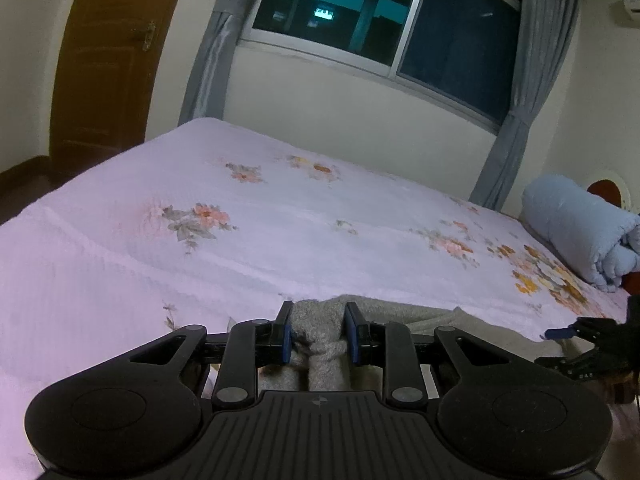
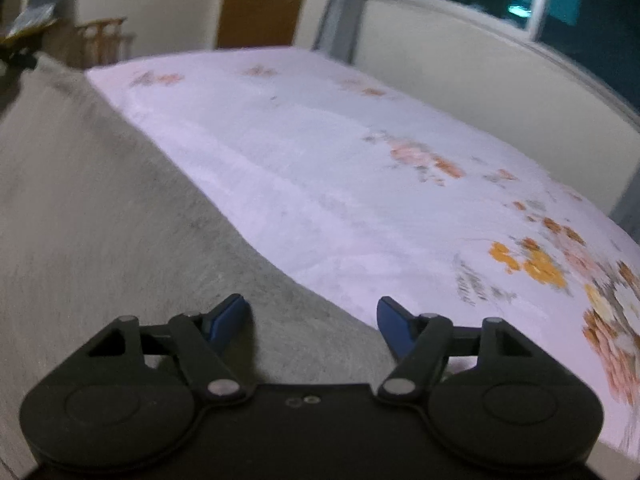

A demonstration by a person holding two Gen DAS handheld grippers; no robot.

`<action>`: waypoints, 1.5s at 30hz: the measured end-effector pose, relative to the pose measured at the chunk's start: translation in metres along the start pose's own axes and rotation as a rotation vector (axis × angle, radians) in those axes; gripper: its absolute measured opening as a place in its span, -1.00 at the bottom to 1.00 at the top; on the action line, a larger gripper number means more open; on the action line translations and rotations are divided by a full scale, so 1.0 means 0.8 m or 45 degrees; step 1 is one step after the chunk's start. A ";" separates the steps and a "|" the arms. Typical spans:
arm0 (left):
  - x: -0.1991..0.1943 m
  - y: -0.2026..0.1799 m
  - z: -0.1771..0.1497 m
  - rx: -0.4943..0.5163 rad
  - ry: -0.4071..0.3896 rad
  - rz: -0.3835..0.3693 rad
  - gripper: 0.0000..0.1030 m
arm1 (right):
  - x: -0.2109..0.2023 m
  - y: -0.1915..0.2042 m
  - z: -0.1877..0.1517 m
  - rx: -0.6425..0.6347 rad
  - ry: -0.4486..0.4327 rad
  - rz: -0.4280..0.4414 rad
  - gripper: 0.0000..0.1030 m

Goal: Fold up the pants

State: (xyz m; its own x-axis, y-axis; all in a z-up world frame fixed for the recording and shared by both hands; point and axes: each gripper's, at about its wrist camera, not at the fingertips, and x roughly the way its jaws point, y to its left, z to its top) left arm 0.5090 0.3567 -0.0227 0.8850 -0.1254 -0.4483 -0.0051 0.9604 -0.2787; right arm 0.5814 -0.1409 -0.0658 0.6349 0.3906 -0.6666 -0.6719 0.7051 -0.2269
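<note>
Left wrist: left gripper [image 1: 319, 330] pinching pants [image 1: 320, 320]

The left gripper [image 1: 318, 334] is pinching a bunched fold of the grey pants [image 1: 320, 320] between its blue-padded fingers [image 1: 286, 340], right at the near edge of the bed [image 1: 120, 260]. The grey cloth is trailing rightward along that edge toward the right gripper [image 1: 560, 334], which is showing only partly at the bed's near right corner, its state unclear. A floral pink sheet is covering the bed. A rolled pale-blue quilt [image 1: 580, 232] is lying at the bed's right end. Behind the bed, a dark window [image 1: 400, 20] is sitting between grey curtains [image 1: 212, 56], with a brown door [image 1: 108, 56] to the left.
</note>
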 end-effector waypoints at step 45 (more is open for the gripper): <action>-0.242 -0.015 -0.197 -0.631 0.147 -0.101 0.33 | -0.381 0.184 -0.220 1.015 -0.184 -0.175 -0.27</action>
State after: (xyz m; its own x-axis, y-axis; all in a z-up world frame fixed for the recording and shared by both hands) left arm 0.2641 0.3300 -0.0663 0.8344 -0.2464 -0.4929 -0.1850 0.7173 -0.6718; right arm 0.2220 -0.2600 -0.0209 0.7712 0.3044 -0.5591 -0.1465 0.9396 0.3094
